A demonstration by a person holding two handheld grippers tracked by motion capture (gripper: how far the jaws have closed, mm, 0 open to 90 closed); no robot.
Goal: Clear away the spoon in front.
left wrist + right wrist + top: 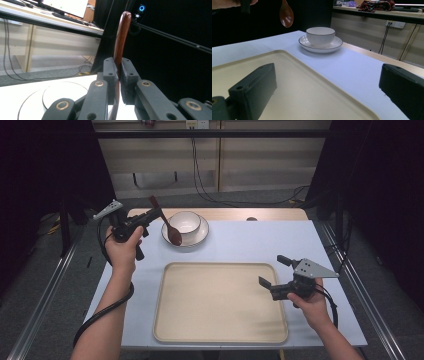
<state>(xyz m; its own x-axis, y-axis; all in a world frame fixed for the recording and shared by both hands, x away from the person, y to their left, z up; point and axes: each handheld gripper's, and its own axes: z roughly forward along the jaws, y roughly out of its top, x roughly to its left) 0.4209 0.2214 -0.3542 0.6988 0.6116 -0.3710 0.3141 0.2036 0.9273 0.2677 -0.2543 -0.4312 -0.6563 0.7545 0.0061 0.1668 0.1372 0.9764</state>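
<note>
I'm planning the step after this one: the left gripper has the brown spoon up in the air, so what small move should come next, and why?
Probably carry the spoon toward the tray and lower it. The left gripper is shut on its handle, its head hanging clear beside the bowl; the tray is bare and the right gripper waits open.

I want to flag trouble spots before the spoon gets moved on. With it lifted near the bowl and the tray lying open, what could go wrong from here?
1. The left gripper pinches the spoon only on its thin handle, and the spoon hangs tilted, so it might swivel or slip out.
2. The spoon's head hangs close beside the bowl on its plate; a careless swing could knock them.
3. The right gripper sits open over the tray edge and may block the way.
</note>
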